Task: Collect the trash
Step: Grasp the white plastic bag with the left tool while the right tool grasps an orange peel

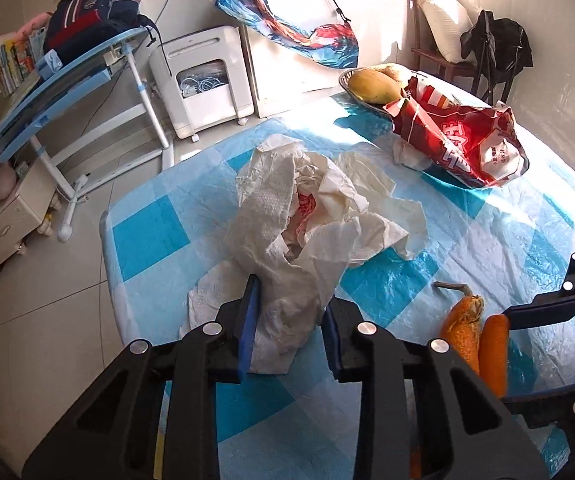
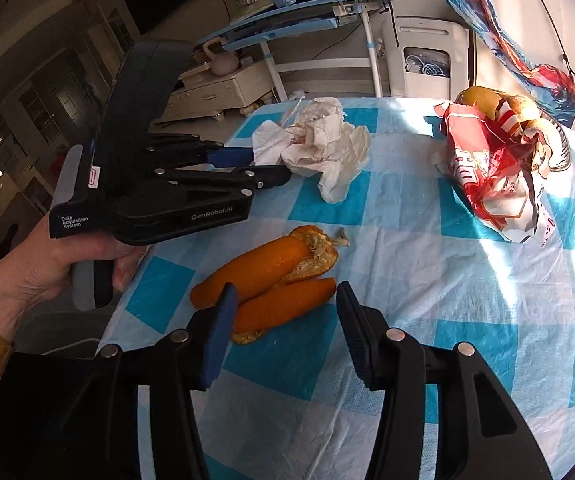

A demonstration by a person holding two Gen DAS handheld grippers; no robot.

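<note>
On the table (image 2: 407,320), left gripper (image 1: 291,320) clamps tissues (image 1: 307,220); right gripper (image 2: 283,328) gapes over two peels (image 2: 271,280).

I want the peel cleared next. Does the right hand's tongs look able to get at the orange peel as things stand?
Probably yes. The right tongs stand open just over the orange peel, one pad already beside it, with nothing lying between. The left tongs are busy at the crumpled tissue, clear of the way.

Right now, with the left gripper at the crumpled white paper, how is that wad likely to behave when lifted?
The crumpled white paper looks thin and loosely wadded, so it should be light and squash between the left gripper fingers. It seems to be several separate sheets, so some may trail or drop off. On the checked tablecloth it would probably slide, not roll.
</note>
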